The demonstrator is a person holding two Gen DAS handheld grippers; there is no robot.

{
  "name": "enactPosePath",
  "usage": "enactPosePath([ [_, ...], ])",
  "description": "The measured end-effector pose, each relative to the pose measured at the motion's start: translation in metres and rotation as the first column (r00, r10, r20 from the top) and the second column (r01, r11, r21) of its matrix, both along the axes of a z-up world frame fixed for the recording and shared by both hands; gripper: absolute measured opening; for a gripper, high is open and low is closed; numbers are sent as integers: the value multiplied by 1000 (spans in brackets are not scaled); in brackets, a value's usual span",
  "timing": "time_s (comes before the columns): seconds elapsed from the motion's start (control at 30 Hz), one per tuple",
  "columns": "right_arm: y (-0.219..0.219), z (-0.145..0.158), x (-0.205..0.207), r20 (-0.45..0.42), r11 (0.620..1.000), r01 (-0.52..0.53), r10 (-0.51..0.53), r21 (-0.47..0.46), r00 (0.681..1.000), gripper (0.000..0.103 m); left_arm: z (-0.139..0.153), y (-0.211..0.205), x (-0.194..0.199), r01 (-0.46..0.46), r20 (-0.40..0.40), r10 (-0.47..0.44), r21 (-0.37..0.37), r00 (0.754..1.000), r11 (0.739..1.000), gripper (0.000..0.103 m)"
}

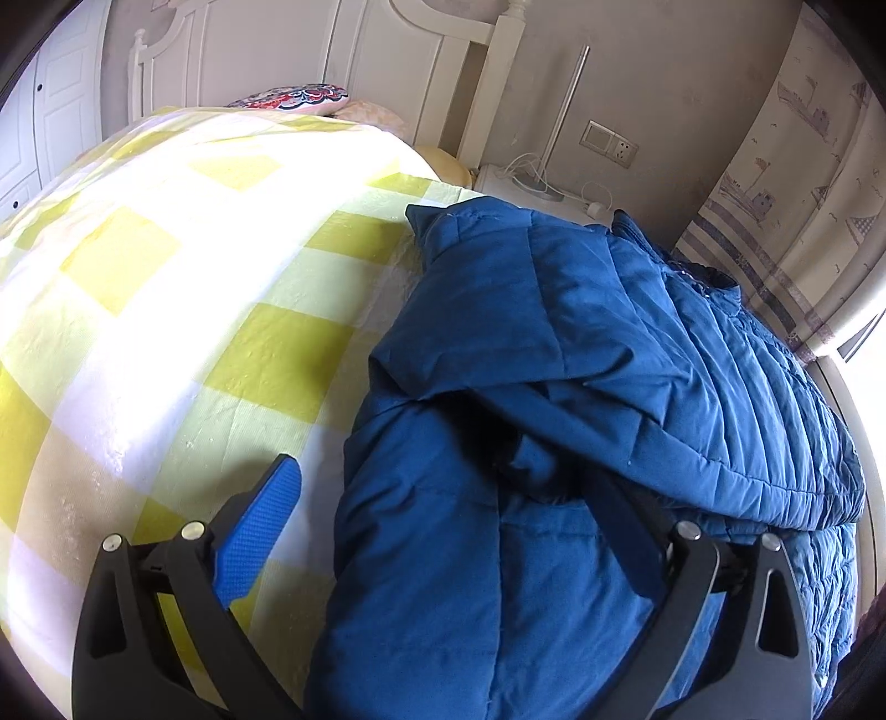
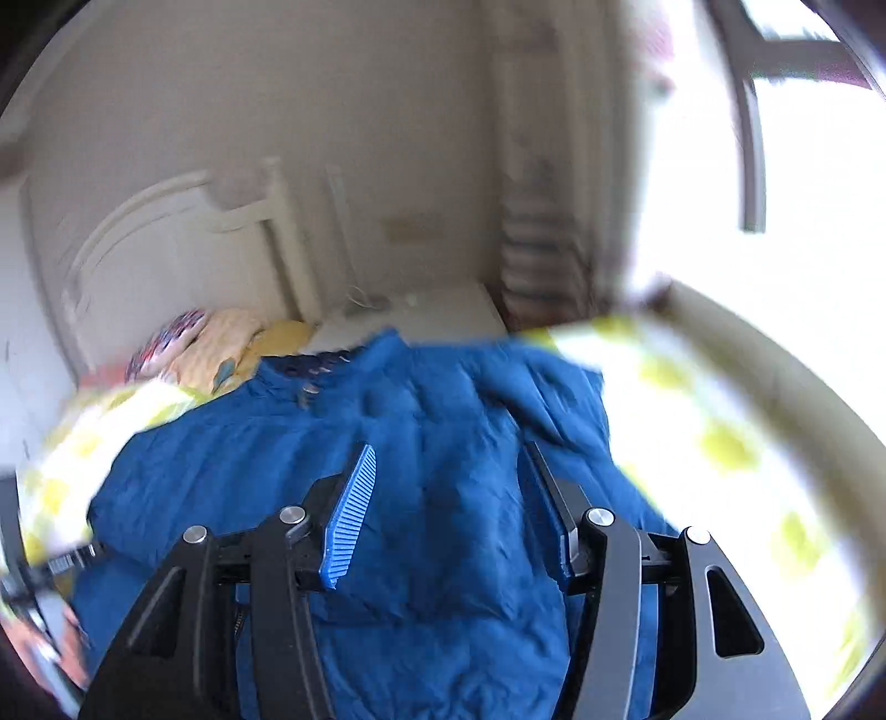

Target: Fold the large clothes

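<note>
A blue quilted jacket (image 1: 581, 343) lies bunched on a bed with a yellow and white checked sheet (image 1: 166, 288). One part of it is folded over the rest. In the left wrist view my left gripper (image 1: 437, 471) is spread wide, and the near end of the jacket sits between its fingers. The left blue pad (image 1: 260, 526) rests over bare sheet, apart from the cloth. The right finger's tip runs into the shadow under the fold. The blurred right wrist view shows my right gripper (image 2: 448, 448) open above the jacket (image 2: 432, 554), with nothing pinched.
A white headboard (image 1: 354, 50) and patterned pillows (image 1: 293, 99) stand at the bed's far end. Past the jacket is a white bedside table (image 1: 526, 185) with a lamp pole and cables. A patterned curtain (image 1: 786, 183) hangs on the right, and a bright window (image 2: 775, 194) beyond.
</note>
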State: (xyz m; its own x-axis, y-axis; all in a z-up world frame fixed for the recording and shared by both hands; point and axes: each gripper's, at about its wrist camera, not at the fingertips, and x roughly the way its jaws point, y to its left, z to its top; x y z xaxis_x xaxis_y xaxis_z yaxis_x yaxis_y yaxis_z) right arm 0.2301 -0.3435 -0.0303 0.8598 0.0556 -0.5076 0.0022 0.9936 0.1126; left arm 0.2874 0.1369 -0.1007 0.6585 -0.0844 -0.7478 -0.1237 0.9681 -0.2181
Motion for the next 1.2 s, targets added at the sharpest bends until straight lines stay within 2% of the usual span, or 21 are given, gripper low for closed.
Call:
enactPosePath([
  [0.03, 15, 0, 5, -7, 997, -48, 47, -56, 999, 55, 0, 0, 0, 0, 1, 0, -2, 1000, 1000, 100],
  [0.1, 21, -11, 15, -80, 988, -103, 95, -111, 992, 61, 0, 0, 0, -1, 2, 1, -4, 1000, 1000, 100],
  [0.17, 29, -43, 40, -253, 980, -125, 84, -154, 964, 65, 0, -1, -1, -1, -1, 1, 8, 1000, 1000, 100],
  [0.2, 29, -59, 48, -283, 979, -127, 78, -160, 956, 66, 1, -1, -3, 1, -14, 0, 32, 1000, 999, 100],
  [0.27, 31, -64, 54, -273, 979, -119, 71, -164, 959, 66, 4, -4, -12, 4, -48, 2, 111, 999, 994, 95],
  [0.33, 35, -64, 59, -273, 975, -119, 64, -188, 960, 67, 23, 4, -35, -94, 41, 89, 156, 995, 983, 87],
  [0.37, 35, -66, 60, -271, 974, -119, 63, -194, 960, 67, 44, 17, -57, -226, 154, 207, 113, 966, 968, 86],
  [0.4, 36, -66, 57, -271, 973, -119, 63, -197, 961, 67, 60, 27, -73, -301, 236, 284, 41, 929, 953, 86],
  [0.43, 35, -67, 60, -271, 973, -120, 63, -197, 960, 68, 78, 34, -85, -328, 304, 323, -39, 896, 944, 88],
  [0.47, 37, -66, 57, -271, 972, -120, 63, -200, 961, 68, 99, 34, -90, -309, 362, 319, -86, 876, 947, 89],
  [0.5, 37, -66, 60, -270, 972, -120, 62, -204, 961, 68, 115, 25, -87, -275, 396, 280, -69, 875, 959, 91],
  [0.57, 35, -64, 59, -272, 972, -121, 63, -202, 960, 68, 141, -9, -62, -159, 413, 123, 53, 902, 986, 100],
  [0.63, 34, -64, 45, -269, 974, -122, 67, -193, 961, 68, 144, -46, -27, -39, 369, -28, 173, 929, 984, 100],
  [0.7, 33, -65, 44, -268, 975, -123, 70, -186, 961, 68, 119, -85, 16, 57, 246, -131, 289, 960, 956, 100],
  [0.73, 34, -65, 43, -267, 975, -123, 70, -185, 961, 68, 104, -96, 29, 93, 186, -155, 305, 970, 948, 100],
  [0.77, 33, -64, 42, -267, 975, -123, 71, -183, 961, 68, 75, -108, 49, 140, 88, -175, 310, 981, 940, 100],
  [0.83, 33, -64, 43, -268, 975, -123, 71, -183, 961, 68, 28, -118, 69, 186, -45, -181, 326, 982, 927, 101],
  [0.9, 33, -64, 44, -268, 976, -125, 73, -180, 961, 69, 7, -117, 71, 197, -28, -199, 329, 980, 923, 101],
  [0.97, 34, -65, 44, -268, 976, -126, 75, -180, 960, 69, 12, -111, 78, 196, -26, -196, 282, 980, 939, 101],
  [1.13, 34, -64, 41, -255, 976, -123, 75, -180, 964, 70, 10, -116, 83, 195, -36, -193, 312, 980, 930, 101],
  [1.2, 31, -58, 38, -234, 984, -109, 73, -143, 969, 69, 11, -118, 83, 193, -40, -191, 320, 981, 928, 101],
])
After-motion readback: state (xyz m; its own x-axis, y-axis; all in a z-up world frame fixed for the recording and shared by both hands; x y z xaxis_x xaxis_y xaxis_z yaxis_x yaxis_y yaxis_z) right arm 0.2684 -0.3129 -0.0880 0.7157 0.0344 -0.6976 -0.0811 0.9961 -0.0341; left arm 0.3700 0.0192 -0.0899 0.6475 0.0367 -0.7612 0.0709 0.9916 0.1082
